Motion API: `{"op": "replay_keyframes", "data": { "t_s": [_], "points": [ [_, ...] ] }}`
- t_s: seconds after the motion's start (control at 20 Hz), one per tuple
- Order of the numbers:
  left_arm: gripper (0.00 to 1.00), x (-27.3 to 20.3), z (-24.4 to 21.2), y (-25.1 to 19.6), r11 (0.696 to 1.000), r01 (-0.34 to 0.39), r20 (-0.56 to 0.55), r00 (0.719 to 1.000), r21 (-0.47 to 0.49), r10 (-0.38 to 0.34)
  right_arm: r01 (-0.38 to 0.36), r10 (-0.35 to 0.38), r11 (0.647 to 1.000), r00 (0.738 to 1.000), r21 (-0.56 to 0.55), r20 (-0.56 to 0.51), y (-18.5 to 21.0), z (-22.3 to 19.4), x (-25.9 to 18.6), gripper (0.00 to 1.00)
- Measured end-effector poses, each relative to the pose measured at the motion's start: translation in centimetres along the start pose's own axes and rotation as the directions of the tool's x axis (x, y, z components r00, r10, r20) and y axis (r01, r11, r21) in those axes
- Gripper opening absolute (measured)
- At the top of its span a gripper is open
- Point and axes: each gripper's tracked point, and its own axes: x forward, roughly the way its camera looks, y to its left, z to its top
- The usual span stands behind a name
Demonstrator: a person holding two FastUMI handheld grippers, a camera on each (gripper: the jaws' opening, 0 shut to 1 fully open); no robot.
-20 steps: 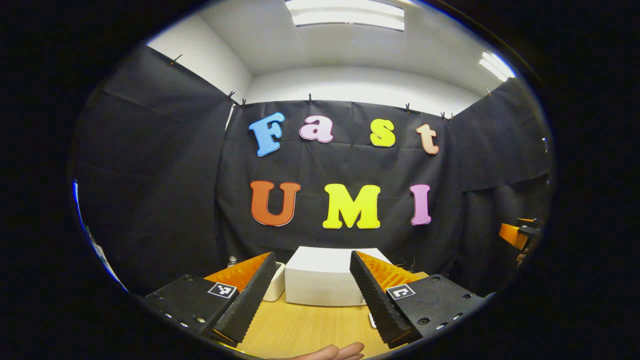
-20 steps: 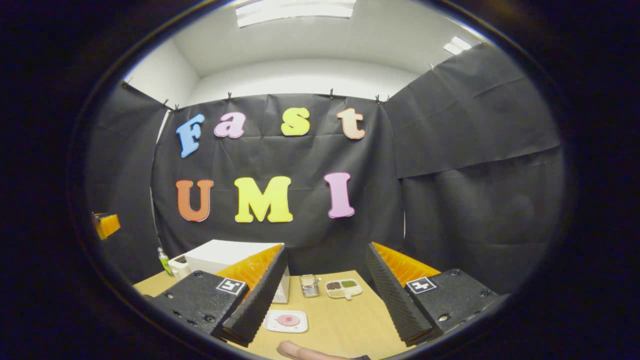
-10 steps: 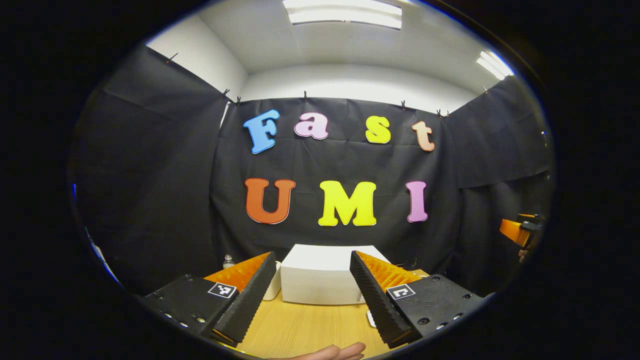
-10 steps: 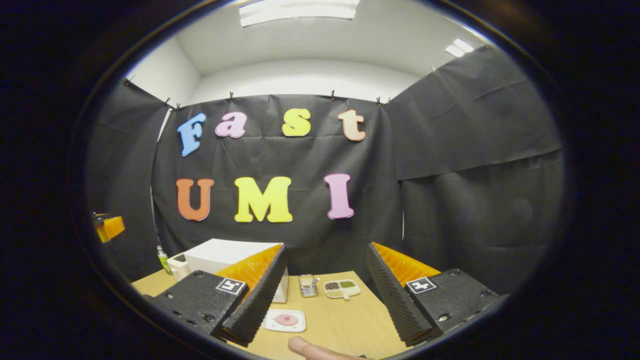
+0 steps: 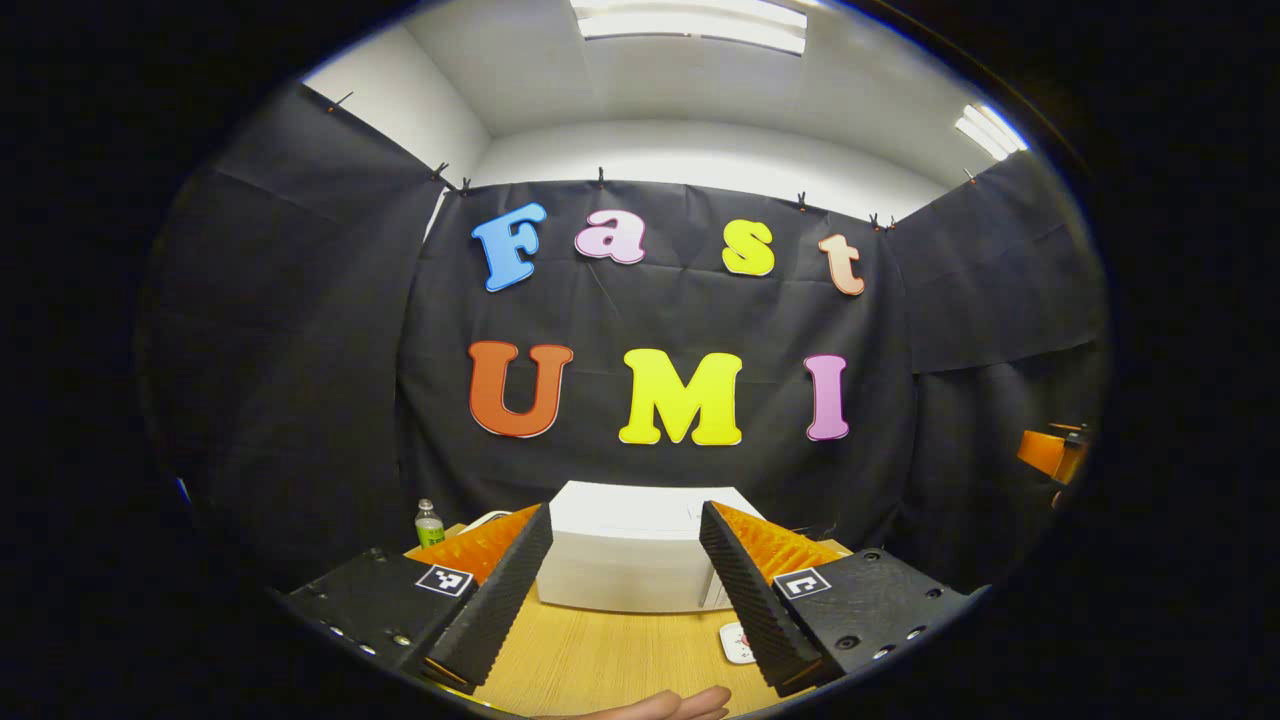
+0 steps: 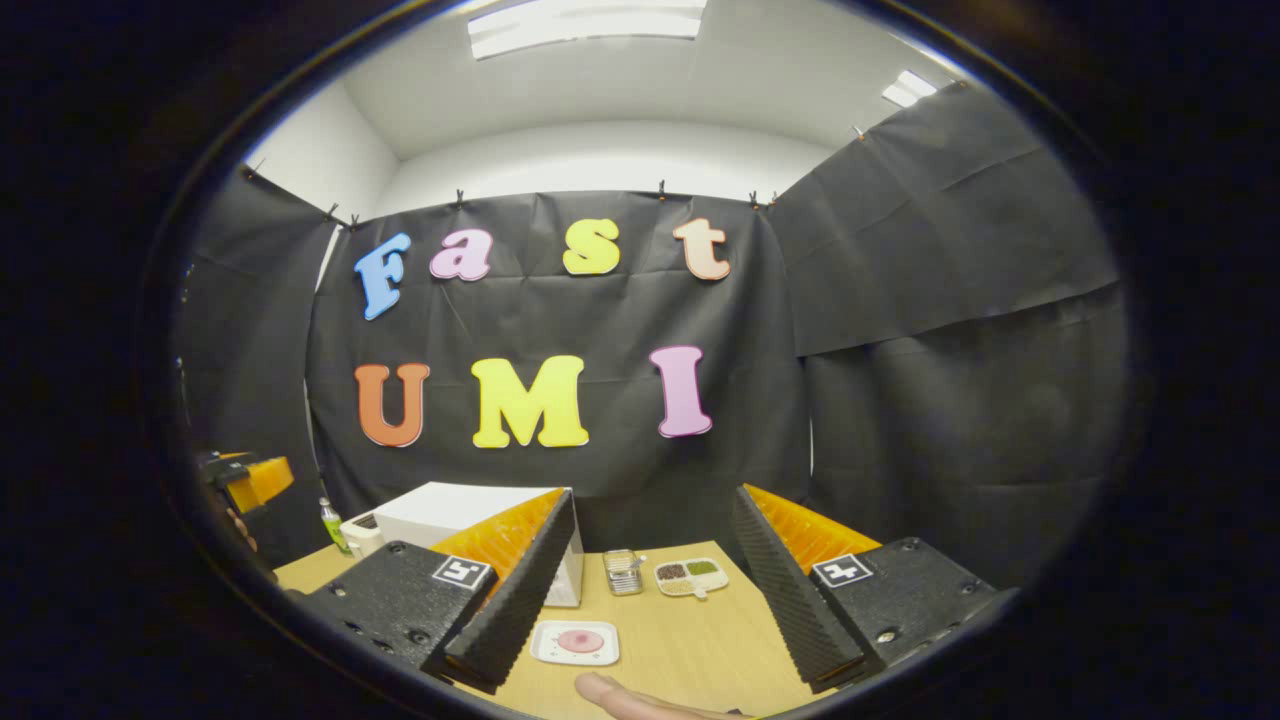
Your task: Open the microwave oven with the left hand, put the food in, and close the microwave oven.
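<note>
A white microwave oven (image 5: 630, 550) stands on the wooden table against the back cloth, door shut as far as I can tell. My left gripper (image 5: 625, 590) is open in front of it, well short of it. In the right gripper view the microwave (image 6: 450, 515) sits at the left, and a white plate with pink food (image 6: 576, 642) lies on the table before it. My right gripper (image 6: 640, 590) is open above the table, the plate showing between its fingers. A corner of that plate (image 5: 737, 642) shows beside the left gripper's right finger.
A small green bottle (image 5: 428, 522) and a white appliance (image 6: 358, 532) stand left of the microwave. A metal holder (image 6: 622, 571) and a divided dish of seasonings (image 6: 690, 576) lie at the table's back right. The other gripper (image 6: 250, 480) shows at the far left.
Both views have tilted slightly down and shifted, so the microwave and plate sit a little higher and more of the table shows. Both grippers stay open.
</note>
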Motion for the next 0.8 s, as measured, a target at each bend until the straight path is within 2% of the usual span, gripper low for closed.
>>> {"op": "replay_keyframes", "data": {
  "t_s": [0.45,0.65,0.8],
  "points": [
    [0.93,8.8,-8.9,-4.2,0.997,0.070,-0.084,0.994,-0.023,-0.072,-0.026,0.025,0.999,0.999,0.041,0.024,-0.6,-0.4,0.5,0.94],
    [0.93,13.0,-12.7,-6.2,0.997,0.079,-0.073,0.994,-0.018,-0.080,-0.011,0.010,0.999,1.000,0.046,0.014,-2.5,-1.4,1.2,0.94],
    [0.93,15.8,-16.9,-7.8,0.996,0.083,-0.121,0.989,-0.021,-0.085,0.006,-0.007,0.999,1.000,0.037,0.023,-4.1,-1.6,1.5,0.94]
  ]
}}
